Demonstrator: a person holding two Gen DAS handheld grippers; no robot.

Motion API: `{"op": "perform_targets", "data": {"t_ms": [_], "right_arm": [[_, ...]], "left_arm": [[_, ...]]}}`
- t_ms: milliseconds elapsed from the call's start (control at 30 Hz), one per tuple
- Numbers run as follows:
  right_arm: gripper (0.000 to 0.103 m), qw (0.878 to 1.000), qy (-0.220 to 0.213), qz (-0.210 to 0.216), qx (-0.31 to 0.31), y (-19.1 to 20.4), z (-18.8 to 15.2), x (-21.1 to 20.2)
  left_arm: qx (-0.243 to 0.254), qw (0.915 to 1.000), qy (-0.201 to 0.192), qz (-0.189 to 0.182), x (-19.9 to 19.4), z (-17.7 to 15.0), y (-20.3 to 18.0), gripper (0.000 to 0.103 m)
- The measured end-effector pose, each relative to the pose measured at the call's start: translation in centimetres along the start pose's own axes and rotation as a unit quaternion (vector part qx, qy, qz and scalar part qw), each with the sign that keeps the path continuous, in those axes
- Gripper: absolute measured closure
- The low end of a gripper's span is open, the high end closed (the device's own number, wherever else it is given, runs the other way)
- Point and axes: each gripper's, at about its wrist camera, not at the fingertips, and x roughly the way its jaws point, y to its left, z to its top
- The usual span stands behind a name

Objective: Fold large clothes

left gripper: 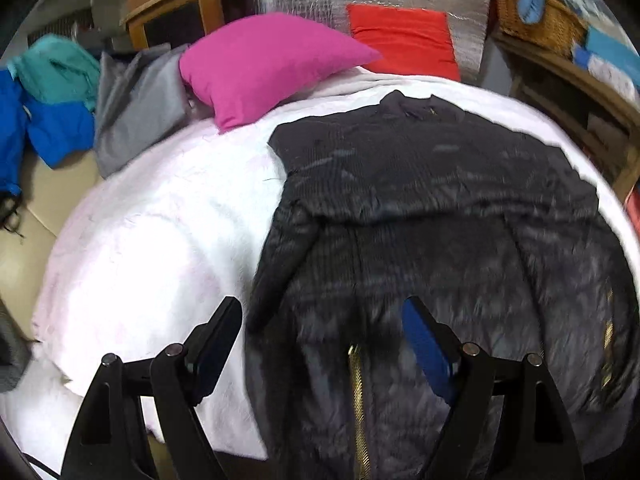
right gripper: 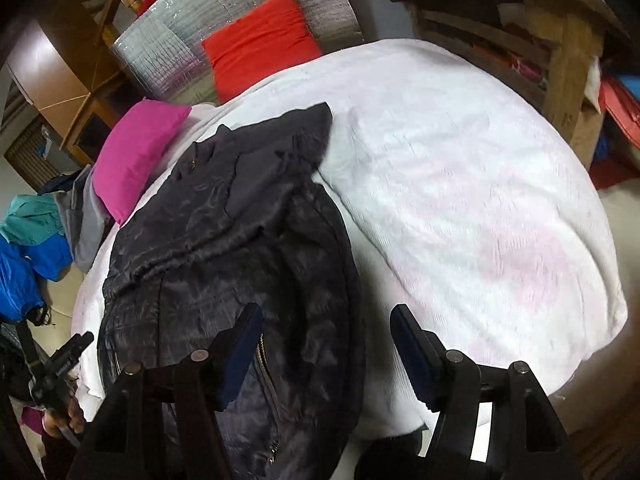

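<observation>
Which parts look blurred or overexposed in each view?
Left wrist view: the jacket is smeared by motion blur, the white blanket glares. Right wrist view: the blanket is washed out, the jacket slightly blurred; both views bend at the edges.

Your left wrist camera looks forward and down between the left gripper (left gripper: 324, 328) fingers, close above the near hem of the dark jacket (left gripper: 432, 208). Your right wrist camera sits to the jacket's right, tilted, facing forward-left past the right gripper (right gripper: 326, 332). Both views share the jacket, the white bedcover (left gripper: 160, 232), the pink cushion (left gripper: 260, 64) and the red cushion (left gripper: 404, 40) ahead.
</observation>
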Motion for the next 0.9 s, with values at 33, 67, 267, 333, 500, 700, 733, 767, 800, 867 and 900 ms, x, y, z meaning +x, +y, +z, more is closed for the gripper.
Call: {"op": "perform_targets", "data": {"t_ms": [33,67,267,333,500,700,733,767,800,867,900], "right_arm": [[0.033,1.000,0.002,-0.004,-0.001,-0.2,-0.2,0.2],[0.033,1.000,0.008,-0.004,0.001,-0.4,-0.5,0.5],[0.033,1.000,0.021,-0.015,0.001,-1.3,-1.6,1.7],[0.033,1.000,0.016,-0.014,-0.004,-1.2,-1.6,1.6],[0.033,1.000,0.019,-0.013,0.001,-0.8,-1.6,1.8],[0.033,0.999,0.030,-0.023,-0.018,0.0,-1.7,2.5],[0.033,0.999,0.031,-0.023,-0.019,0.0,-1.7,2.5],[0.033,0.999,0.031,-0.023,-0.017,-0.1,-1.7,2.5],[0.033,0.999,0.031,-0.022,-0.015,-0.1,-1.8,2.5],[0.033,0.999,0.031,-0.018,-0.010,-0.3,-1.7,2.5],[0.033,0.999,0.032,-0.015,-0.007,-0.3,-1.7,2.5]], "left_arm": [[0.010,0.9998,-0.001,0.016,-0.3,-0.8,-0.3,0.020],[0.017,0.9995,-0.002,0.026,-0.5,-1.5,-0.3,0.020],[0.030,0.9979,-0.022,0.054,-1.9,-4.0,0.6,0.020],[0.033,0.9971,-0.024,0.063,-2.3,-4.6,0.8,0.020],[0.031,0.9976,-0.033,0.052,-3.1,-4.6,0.7,0.020],[0.042,0.9975,-0.033,0.046,-3.5,-5.0,-0.2,0.020],[0.044,0.9975,-0.028,0.047,-3.4,-5.1,-0.3,0.020],[0.045,0.9976,-0.022,0.048,-3.2,-5.3,-0.4,0.020],[0.047,0.9977,-0.018,0.047,-3.1,-5.4,-0.5,0.020],[0.053,0.9976,-0.007,0.043,-2.8,-5.6,-0.9,0.020],[0.059,0.9974,-0.002,0.042,-2.6,-5.7,-1.2,0.020]]}}
